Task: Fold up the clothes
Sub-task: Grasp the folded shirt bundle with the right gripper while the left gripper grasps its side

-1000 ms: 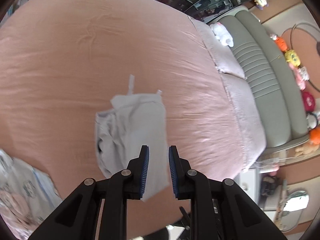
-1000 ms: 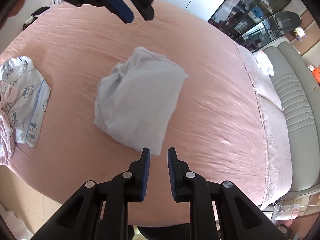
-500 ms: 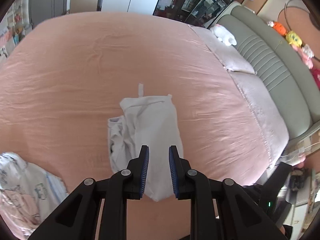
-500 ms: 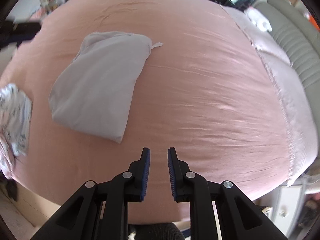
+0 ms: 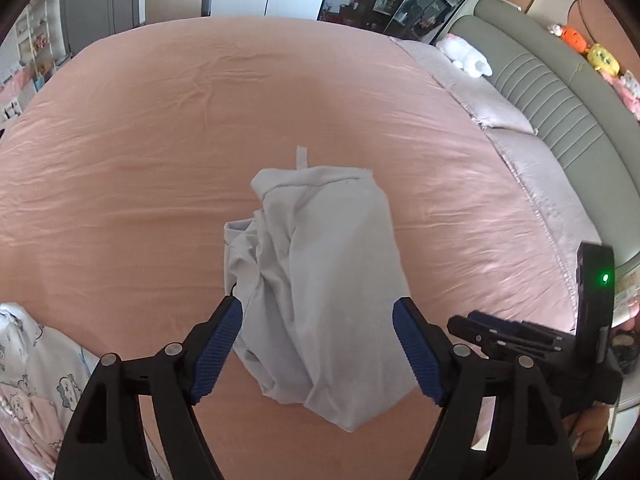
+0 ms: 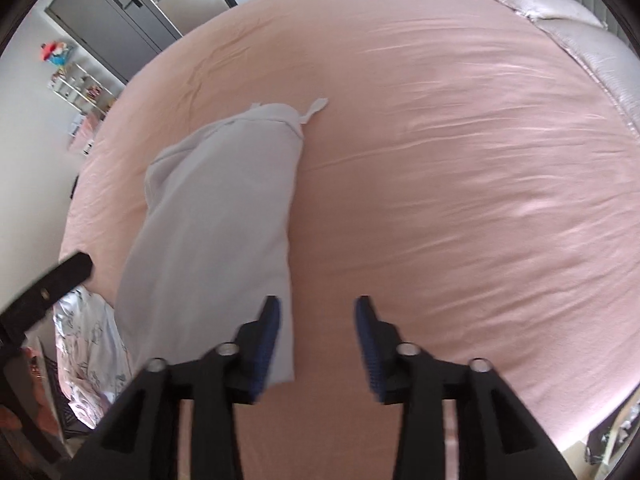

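Two grippers hang over one pale grey garment, and neither has hold of it. At the bottom of the left wrist view, the left gripper has its jaws opening, the blue pads standing wide on either side of the cloth's near end, clear of it. At the bottom of the right wrist view, the right gripper is opening too; its left pad lies over the garment's near right corner, while the gap between the pads shows mostly bare pink bedsheet.

The garment lies at the middle of the left view as a rough oblong running away from the camera, its left side bunched in loose folds, its right side smooth, and a small tag sticking out at the far end. My reading is that the step in hand is taking hold of the near edge for a further fold. The next move calls for both grippers to come down, pinch the near corners through all layers, and carry them toward the far end.

A patterned garment sits at the lower left, and the grey padded headboard is at the upper right.

A second earlier both pairs of jaws were nearly together, and the right view saw the garment from higher up, centred in the frame; now it lies at the left.
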Demonstrator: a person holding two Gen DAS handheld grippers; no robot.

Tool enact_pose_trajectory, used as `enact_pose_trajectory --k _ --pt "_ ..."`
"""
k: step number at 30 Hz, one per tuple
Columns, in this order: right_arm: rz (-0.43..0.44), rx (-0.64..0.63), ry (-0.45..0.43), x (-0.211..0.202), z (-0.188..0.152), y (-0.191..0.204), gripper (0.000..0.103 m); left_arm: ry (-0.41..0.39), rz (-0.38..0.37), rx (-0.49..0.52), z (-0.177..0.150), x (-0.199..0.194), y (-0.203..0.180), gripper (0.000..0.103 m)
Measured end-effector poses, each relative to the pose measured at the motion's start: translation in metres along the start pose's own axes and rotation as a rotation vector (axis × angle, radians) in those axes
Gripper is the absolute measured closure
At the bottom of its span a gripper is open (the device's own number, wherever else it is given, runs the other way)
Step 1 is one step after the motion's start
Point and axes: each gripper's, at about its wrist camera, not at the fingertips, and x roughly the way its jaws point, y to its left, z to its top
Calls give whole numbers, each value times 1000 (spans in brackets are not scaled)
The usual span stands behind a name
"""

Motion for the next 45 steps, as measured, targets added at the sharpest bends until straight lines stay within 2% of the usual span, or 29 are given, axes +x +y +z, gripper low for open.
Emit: enact_pose_trajectory --k 4,6,9,12,15,17,19,23,28,33,36,42,45 --pt "31 7 -22 15 4 5 55 21 -22 -19 -8 14 4 26" --pt "87 34 -25 21 4 1 55 25 -14 -8 -10 21 3 26" --pt "215 75 -55 26 4 -7 55 31 5 -7 -13 33 2 26" --pt "267 105 -38 32 5 -13 54 20 37 -11 -15 41 3 26" --pt "333 126 -36 40 4 -17 47 34 82 -2 -18 50 12 26" --pt "382 164 -2 51 2 -21 44 49 66 -29 -20 55 22 26" --pt "383 201 21 60 2 -23 43 62 33 -66 -21 60 32 25" --pt "412 226 44 68 2 -23 41 64 29 -114 -27 63 52 14" --pt "427 237 55 77 5 -12 41 66 -14 -140 -33 61 63 13" --pt "427 241 51 84 8 5 40 88 -128 -286 -44 67 84 11" --pt "426 240 52 92 12 14 34 95 -210 -397 -54 70 95 11" --pt "407 223 46 101 20 27 32 64 -248 -429 -65 67 101 4" --pt "430 240 55 109 24 27 30 39 -297 -501 -68 66 114 0"
